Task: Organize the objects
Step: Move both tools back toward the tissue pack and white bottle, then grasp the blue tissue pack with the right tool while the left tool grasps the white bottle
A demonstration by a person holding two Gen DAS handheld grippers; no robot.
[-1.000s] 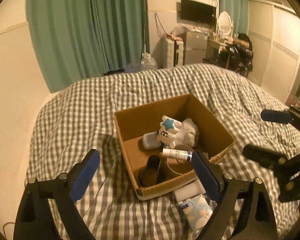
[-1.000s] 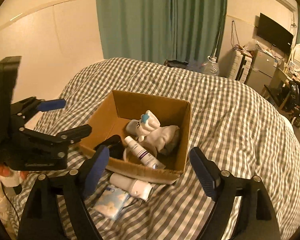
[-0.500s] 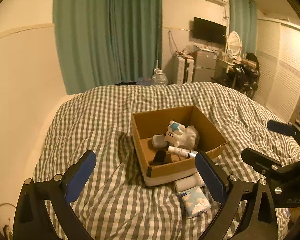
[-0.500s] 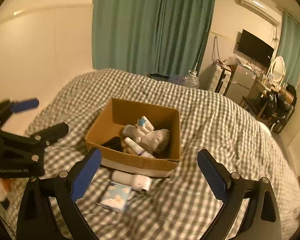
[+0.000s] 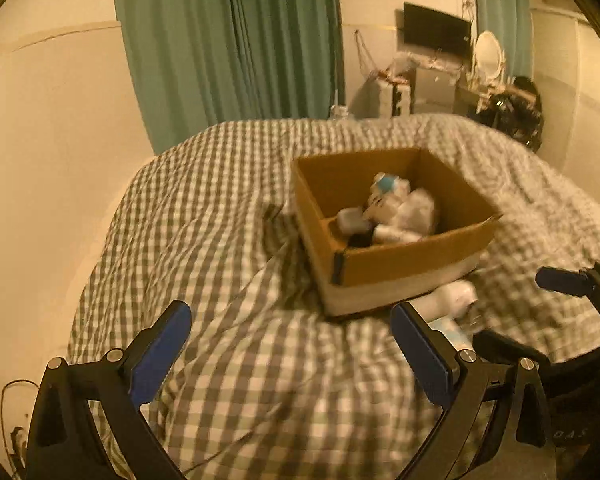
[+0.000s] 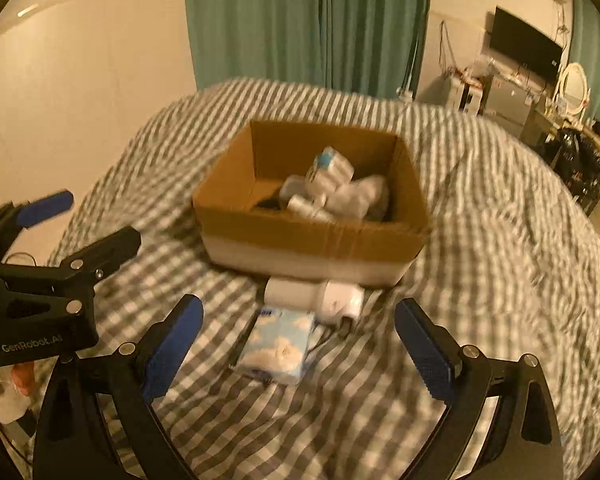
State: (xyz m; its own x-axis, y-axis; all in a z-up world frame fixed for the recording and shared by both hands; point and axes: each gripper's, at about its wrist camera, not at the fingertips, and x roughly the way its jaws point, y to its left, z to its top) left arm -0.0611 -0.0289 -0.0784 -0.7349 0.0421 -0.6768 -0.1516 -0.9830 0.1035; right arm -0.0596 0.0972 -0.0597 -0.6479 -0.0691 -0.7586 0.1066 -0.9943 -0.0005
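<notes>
Lying before the cardboard box (image 6: 312, 236), a tissue pack (image 6: 278, 344) and white bottle (image 6: 314, 296); both grippers spread, empty.

A bed with a grey-and-white checked cover (image 6: 480, 216) carries an open cardboard box (image 6: 312, 236), with a white bottle (image 6: 312, 294) lying just beside its near wall and a cloud-printed tissue pack (image 6: 278, 344) touching that bottle.

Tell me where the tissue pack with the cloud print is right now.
In the right wrist view, the cloud-print tissue pack lies on the checked bedspread, just in front of the white bottle that rests against the cardboard box, between the open right gripper fingers.
</notes>
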